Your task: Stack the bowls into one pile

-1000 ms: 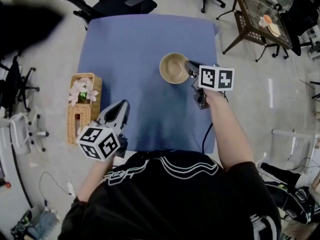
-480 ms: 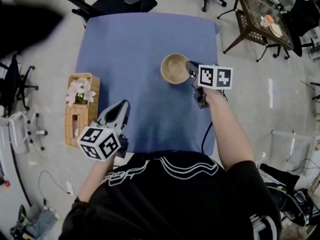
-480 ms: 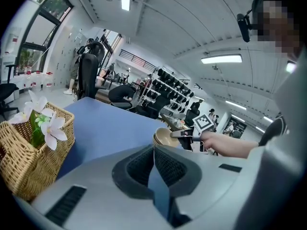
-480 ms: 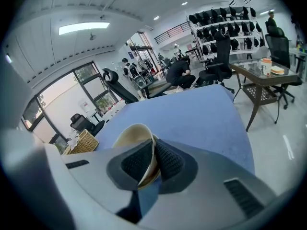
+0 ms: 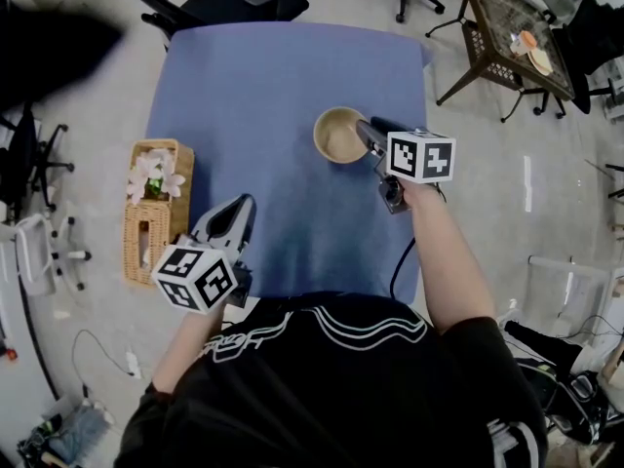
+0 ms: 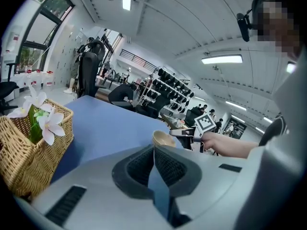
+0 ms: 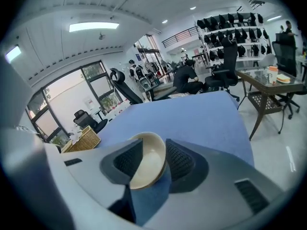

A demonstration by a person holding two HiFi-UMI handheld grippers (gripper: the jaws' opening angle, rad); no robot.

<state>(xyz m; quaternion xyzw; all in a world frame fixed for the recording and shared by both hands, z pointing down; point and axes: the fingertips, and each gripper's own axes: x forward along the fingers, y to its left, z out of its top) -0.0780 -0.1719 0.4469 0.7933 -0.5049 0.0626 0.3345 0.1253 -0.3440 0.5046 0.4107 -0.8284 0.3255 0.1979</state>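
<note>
A pile of beige bowls (image 5: pixel 336 135) rests on the blue table (image 5: pixel 263 86), right of centre. My right gripper (image 5: pixel 367 135) reaches the pile's right rim. Its jaws have just been opening. In the right gripper view the bowl (image 7: pixel 146 169) rim stands in the gap of the right gripper (image 7: pixel 153 146), and the left pad is clear of it. My left gripper (image 5: pixel 239 209) hovers at the table's near left edge, shut and empty; in its own view, the left gripper (image 6: pixel 154 150) has its pads together. The bowls (image 6: pixel 163 139) show beyond it.
A wicker basket with white flowers (image 5: pixel 156 208) stands just off the table's left side. Office chairs (image 5: pixel 234 3) sit behind the far edge. A dark side table (image 5: pixel 507 27) with dishes stands at the back right. A cable hangs at the table's near right corner.
The right gripper's jaws have spread apart at the bowl's rim. The bowl pile stays in place on the table. The left gripper has not moved.
</note>
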